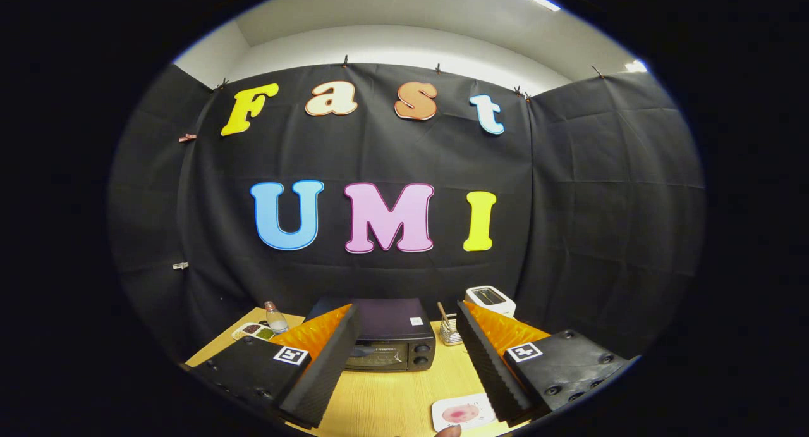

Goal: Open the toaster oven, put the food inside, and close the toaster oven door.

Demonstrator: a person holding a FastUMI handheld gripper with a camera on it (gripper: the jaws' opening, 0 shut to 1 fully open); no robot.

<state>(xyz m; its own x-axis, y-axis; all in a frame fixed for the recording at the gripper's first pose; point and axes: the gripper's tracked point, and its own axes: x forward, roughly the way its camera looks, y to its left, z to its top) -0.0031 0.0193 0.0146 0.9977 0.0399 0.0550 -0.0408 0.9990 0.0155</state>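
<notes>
A black toaster oven (390, 336) stands on the wooden table (392, 399) beyond my fingers, its door closed and two knobs on its right side. My gripper (407, 320) is open, held well above the table, with nothing between the fingers. A white square plate (462, 413) carrying a pinkish round piece of food lies on the table near me, just inside the right finger (486, 355). The left finger (322, 355) hides the oven's left part.
A small clear bottle (275, 317) and a white dish with dark fillings (253, 331) sit at the table's far left. A wire holder with a stick (449, 331) stands right of the oven. A white device (490, 300) sits at the back right.
</notes>
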